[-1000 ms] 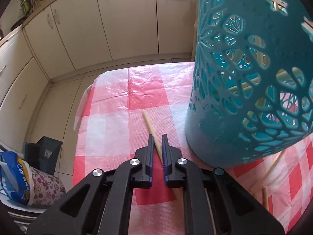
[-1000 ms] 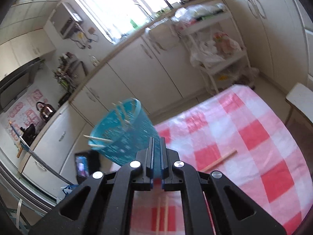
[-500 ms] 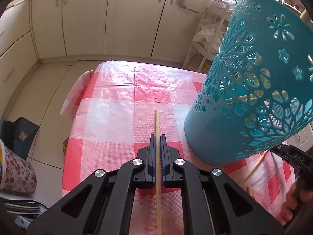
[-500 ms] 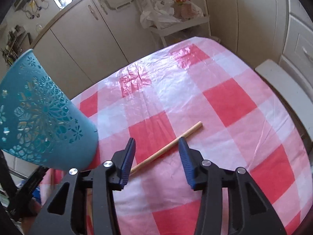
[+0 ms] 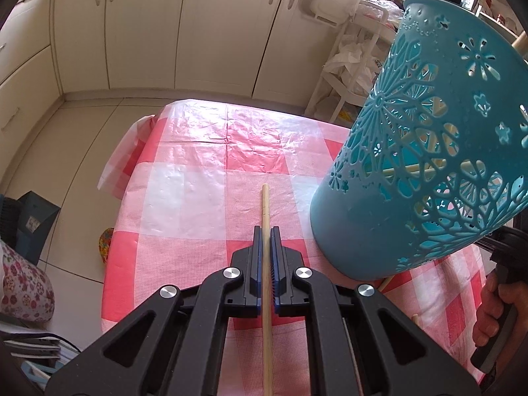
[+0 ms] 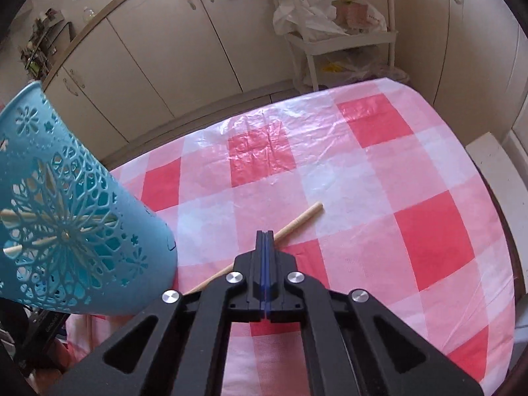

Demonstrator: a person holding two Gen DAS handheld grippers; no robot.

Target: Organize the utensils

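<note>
Left gripper: black two-finger tool with blue pads, pinching a wooden chopstick lengthwise, its blunt end projecting past the fingertips over the table. Right gripper: the same make, fingers pressed together with nothing visibly between them; its jaws have just been closing. Its tips stand over or against a second chopstick, which lies slantwise on the cloth; contact cannot be told. Utensil holder: teal plastic, tapered, pierced with a floral cut-out pattern, standing on the table just beside the left gripper and tilted in both fisheye views; several chopsticks show through the holes, one crossing roughly level. One further chopstick pokes out from behind the holder's base in the left wrist view. Tablecloth: glossy plastic, red, pink and white check, covering the whole table. A hand: at the right edge of the left wrist view, wrapped round a black handle. Surroundings: cream kitchen cabinets along the walls, a white shelf trolley loaded with plastic bags, and pale floor tiles.
</note>
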